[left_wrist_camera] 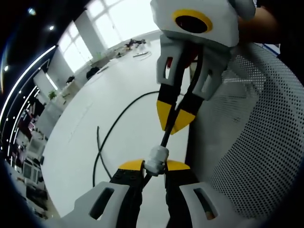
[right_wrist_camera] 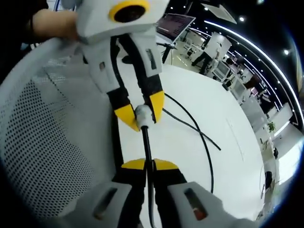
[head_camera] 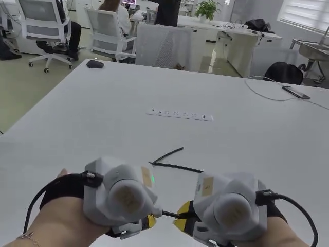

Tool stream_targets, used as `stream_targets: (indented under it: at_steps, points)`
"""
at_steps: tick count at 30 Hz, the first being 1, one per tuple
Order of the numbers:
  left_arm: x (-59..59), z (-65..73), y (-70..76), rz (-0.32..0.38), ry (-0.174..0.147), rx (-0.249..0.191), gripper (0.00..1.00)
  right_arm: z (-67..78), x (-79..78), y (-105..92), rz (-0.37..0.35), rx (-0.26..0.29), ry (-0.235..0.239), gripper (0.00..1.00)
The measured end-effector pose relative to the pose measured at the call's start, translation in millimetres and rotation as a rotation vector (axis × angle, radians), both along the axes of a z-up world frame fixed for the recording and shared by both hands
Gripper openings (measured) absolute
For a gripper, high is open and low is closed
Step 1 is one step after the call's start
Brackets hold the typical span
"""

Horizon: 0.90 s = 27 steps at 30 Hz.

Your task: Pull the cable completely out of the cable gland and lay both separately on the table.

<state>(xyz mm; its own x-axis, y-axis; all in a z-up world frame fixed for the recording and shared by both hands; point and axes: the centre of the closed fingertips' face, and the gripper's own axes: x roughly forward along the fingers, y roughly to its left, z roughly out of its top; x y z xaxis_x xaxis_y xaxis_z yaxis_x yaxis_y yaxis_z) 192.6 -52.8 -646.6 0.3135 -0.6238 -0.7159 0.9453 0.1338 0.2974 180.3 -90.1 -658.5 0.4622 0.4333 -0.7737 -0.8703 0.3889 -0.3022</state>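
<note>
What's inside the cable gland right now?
The black cable passes through the gland, which the left claw grips. The gland's wall hides the stretch inside.

The table (head_camera: 103, 103) is looking plain white. The cable (right_wrist_camera: 147, 142) on it is showing black, the cable gland (left_wrist_camera: 156, 156) white. The left gripper (left_wrist_camera: 154, 166) and the right gripper (right_wrist_camera: 145, 165) are wearing pale grey shells, with black fingers (left_wrist_camera: 129, 165) going yellow at the tips. A white chair back (left_wrist_camera: 256, 118), at the right, is showing tiny dark dots.
</note>
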Motion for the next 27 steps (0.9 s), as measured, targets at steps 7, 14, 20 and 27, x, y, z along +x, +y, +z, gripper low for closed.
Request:
stream_targets:
  at_steps: [7,14,20,27]
  points:
    - [7.3,-0.4,9.0,0.049,0.005,0.003,0.17,-17.8,5.9,-43.7,-0.144,-0.182,0.036,0.05]
    - [4.6,-1.7,6.8,0.035,0.006,0.013,0.17,-19.6,0.8,-26.9,-0.123,-0.089,0.08,0.21]
    - [-0.5,-0.8,1.6,0.001,0.005,0.004,0.17,0.8,-10.6,18.0,0.045,0.067,0.039,0.28]
    - [-6.1,-2.4,-2.8,-0.032,0.008,0.011,0.17,6.5,-13.3,24.7,0.101,0.081,0.015,0.05]
